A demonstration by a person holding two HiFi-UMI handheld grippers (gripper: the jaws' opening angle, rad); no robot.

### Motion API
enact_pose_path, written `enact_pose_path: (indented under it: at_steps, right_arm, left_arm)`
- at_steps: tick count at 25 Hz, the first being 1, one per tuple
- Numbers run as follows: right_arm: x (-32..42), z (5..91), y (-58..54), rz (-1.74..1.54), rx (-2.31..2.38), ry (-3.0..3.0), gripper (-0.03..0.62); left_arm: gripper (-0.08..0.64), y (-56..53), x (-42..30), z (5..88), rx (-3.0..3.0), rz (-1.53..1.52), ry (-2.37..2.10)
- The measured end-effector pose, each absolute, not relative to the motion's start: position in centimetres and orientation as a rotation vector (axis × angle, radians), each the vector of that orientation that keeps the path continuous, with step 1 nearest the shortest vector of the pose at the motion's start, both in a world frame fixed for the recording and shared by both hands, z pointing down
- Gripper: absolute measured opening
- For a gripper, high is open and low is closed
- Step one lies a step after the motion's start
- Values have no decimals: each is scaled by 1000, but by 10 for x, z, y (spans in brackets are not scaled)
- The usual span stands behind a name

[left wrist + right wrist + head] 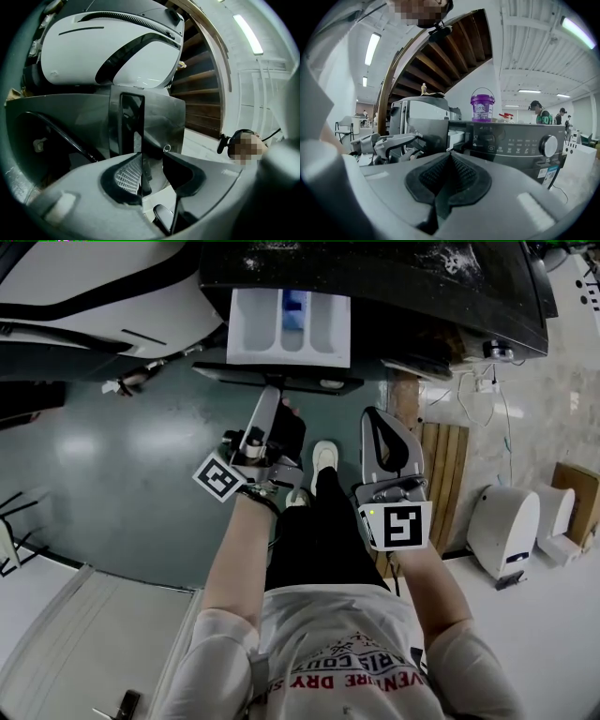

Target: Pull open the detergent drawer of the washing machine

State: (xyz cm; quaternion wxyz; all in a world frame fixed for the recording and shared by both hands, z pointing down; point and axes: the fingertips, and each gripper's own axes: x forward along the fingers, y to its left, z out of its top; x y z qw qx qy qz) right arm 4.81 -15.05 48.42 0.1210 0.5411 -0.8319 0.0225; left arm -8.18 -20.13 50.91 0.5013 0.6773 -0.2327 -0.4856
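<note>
The detergent drawer [289, 326] stands pulled out at the left end of the front of the washing machine [450, 296], with its white compartments open to view from above. The left gripper [152, 166] has its jaws partly apart around an edge of the drawer's dark front panel [161, 117]. One pad seems to lie against that edge and the other stands clear, though contact is hard to judge. The right gripper [449, 159], beside the left one, has its jaws closed together on nothing.
</note>
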Motion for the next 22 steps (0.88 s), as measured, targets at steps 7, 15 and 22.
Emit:
enact_pose_path:
  at_steps: [7,15,22]
  right_arm:
    - [49,484,-126,69,1640,-2390,2]
    - [39,478,-92,49,1660,-2409,2]
    - [43,476,-89,58,1681,-2400,2]
  left_arm:
    - [137,-179,-85,508,1653,-1165,-554]
    - [123,-166,-88,505,1661,-1177,-572]
    - [109,-162,-89,505,1660,-1204,-593]
